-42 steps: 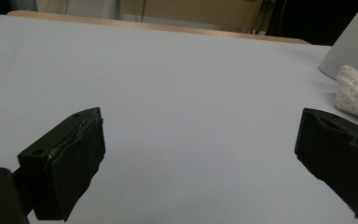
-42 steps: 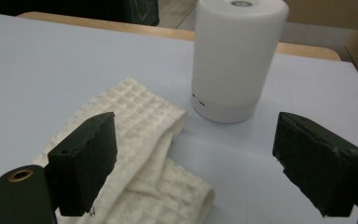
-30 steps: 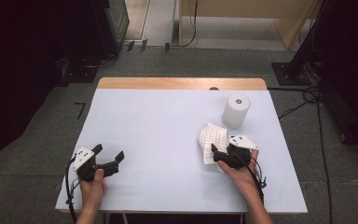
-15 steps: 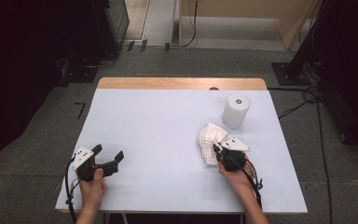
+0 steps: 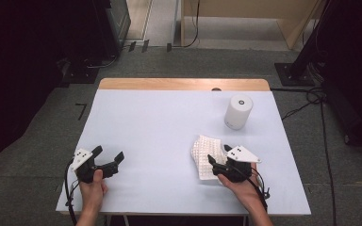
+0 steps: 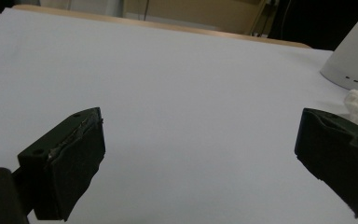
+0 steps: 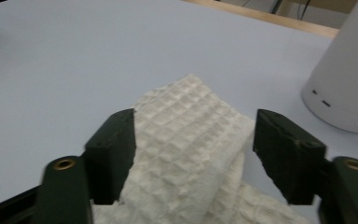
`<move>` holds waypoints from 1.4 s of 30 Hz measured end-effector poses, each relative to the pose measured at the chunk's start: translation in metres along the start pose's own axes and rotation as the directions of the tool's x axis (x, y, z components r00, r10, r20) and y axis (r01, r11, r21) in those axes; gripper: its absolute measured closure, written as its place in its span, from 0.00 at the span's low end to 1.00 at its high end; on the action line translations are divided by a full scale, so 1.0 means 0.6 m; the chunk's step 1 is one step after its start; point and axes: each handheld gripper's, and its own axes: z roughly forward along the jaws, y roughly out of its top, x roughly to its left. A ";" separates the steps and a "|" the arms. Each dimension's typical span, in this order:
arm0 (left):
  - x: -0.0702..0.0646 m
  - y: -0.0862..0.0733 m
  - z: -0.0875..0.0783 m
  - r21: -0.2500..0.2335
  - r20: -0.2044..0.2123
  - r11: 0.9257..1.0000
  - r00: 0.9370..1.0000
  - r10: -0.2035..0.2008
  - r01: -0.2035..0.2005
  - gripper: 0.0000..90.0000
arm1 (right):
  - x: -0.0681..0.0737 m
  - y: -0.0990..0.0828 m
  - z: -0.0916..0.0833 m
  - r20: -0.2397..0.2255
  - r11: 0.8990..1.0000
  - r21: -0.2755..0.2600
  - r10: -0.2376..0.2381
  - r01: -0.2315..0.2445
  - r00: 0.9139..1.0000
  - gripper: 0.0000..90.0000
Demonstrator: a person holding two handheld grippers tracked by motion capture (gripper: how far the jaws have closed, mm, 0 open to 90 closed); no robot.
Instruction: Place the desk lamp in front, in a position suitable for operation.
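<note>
The right gripper [image 7: 193, 140] has just been opening its jaws and is straddling the folded waffle cloth [image 5: 206, 155], unpressed, at the bench's [image 5: 169, 122] 4 o'clock. Left gripper [image 5: 107, 162] is idling wide open, empty. Risk: closing shallow is likely pinching one layer, unfolding the cloth.

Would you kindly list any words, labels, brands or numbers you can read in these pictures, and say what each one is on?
None: no readable text in any view.
White cylinder: two small dark marks near its base, a round mark on top; no letters.
Waffle cloth: woven pattern, no label in sight.
Right gripper and left gripper: plain black, no print visible.
Table: no writing.
</note>
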 end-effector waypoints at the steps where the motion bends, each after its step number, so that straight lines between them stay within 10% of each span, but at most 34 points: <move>1: 0.000 0.000 0.000 0.000 0.000 1.000 1.000 0.000 0.000 0.02 | 0.000 0.000 0.000 0.000 1.000 0.000 0.000 0.000 1.000 0.30; 9: 0.000 0.000 0.001 0.008 -0.007 1.000 1.000 0.002 -0.002 0.02 | -0.059 0.048 -0.004 0.169 0.984 -0.108 0.159 -0.142 0.973 0.16; 15: 0.003 0.000 0.001 0.005 -0.004 1.000 1.000 -0.013 0.013 0.02 | -0.084 0.090 0.017 0.258 0.981 -0.134 0.168 -0.137 0.951 0.14; 24: 0.003 0.000 0.001 0.007 -0.007 1.000 1.000 -0.015 0.015 0.02 | -0.120 0.119 0.051 0.280 0.973 -0.121 0.225 -0.198 0.933 0.14; 42: 0.005 0.000 0.002 0.003 -0.003 1.000 1.000 -0.029 0.029 0.02 | -0.180 0.132 0.117 0.417 0.965 -0.108 0.263 -0.240 0.870 0.12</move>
